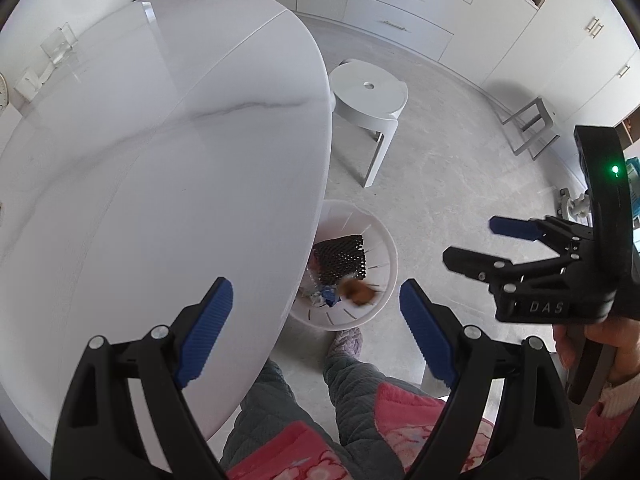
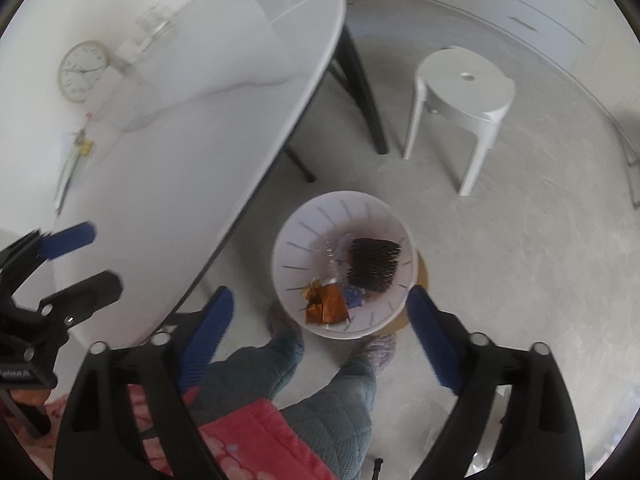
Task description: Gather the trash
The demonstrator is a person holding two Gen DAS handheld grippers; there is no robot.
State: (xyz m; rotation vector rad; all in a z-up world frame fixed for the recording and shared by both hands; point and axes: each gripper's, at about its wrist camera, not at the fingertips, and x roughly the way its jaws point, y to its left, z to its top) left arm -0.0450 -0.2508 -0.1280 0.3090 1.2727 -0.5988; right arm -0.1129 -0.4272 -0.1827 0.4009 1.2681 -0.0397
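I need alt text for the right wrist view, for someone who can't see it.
Looking down between the open, empty right tongs, a white slotted bin stands on the floor holding a brown-orange wrapper, a black mesh piece and blue scraps. A white marble table fills the left, a white stool stands beyond, and the left tongs show at the left edge.

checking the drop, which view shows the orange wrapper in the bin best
The right wrist view: the orange wrapper lies sharp and fully visible in the white bin. In the left wrist view it is a blurred brown patch, with the table hiding part of the bin.
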